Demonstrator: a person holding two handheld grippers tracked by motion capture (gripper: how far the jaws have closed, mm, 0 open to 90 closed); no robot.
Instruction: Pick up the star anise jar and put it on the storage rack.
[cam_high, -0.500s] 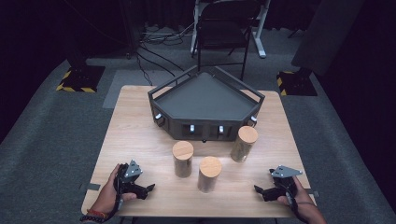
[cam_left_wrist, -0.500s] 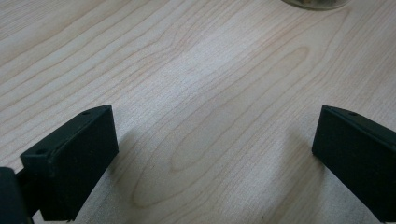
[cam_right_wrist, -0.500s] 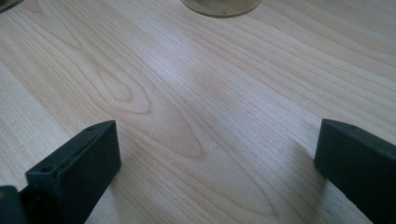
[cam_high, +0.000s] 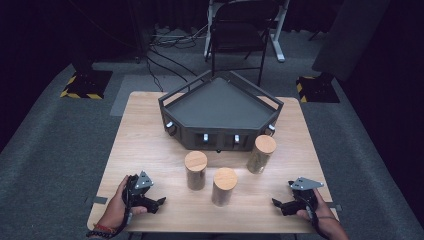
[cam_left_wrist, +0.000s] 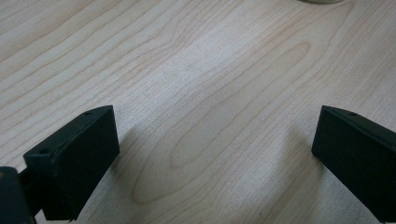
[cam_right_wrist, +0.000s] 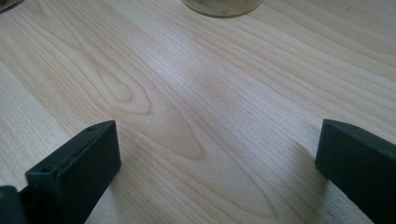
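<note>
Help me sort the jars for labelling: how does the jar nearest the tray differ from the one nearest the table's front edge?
The jar by the tray stands farthest right, close to the dark tray; the front jar stands in the middle, well clear of it. Its contents look paler, the front jar's browner. Both stand upright with round wooden lids.

I'm working in a dark studio-like lab: black curtains, grey carpet, cables (cam_high: 165, 47), hazard-striped stand bases (cam_high: 82, 85), one wooden table (cam_high: 145, 130).

A light wooden table (cam_high: 145, 135) carries a dark angular tray (cam_high: 220, 107) and three cork-lidded jars (cam_high: 195, 170)
</note>
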